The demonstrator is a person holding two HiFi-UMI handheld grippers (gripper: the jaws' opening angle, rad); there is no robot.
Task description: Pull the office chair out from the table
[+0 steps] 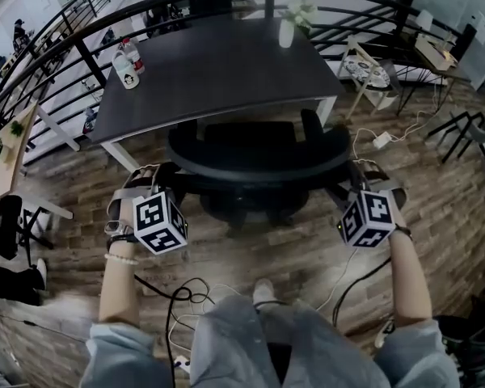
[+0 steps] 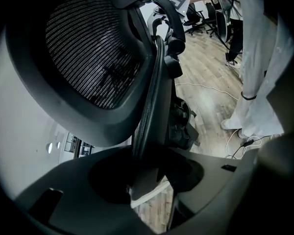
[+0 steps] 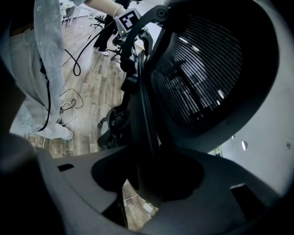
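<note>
With my left gripper [image 1: 149, 176] and right gripper [image 1: 365, 176] clamped on the backrest edges of the office chair [image 1: 255, 156] at frame centre, its seat tucked under the table [image 1: 218, 63] above, I judge the pull under way, and next I need an even draw towards the bottom of the frame.

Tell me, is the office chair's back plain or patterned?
Patterned: the chair back is black mesh with fine ribs, clearest in the left gripper view.
</note>
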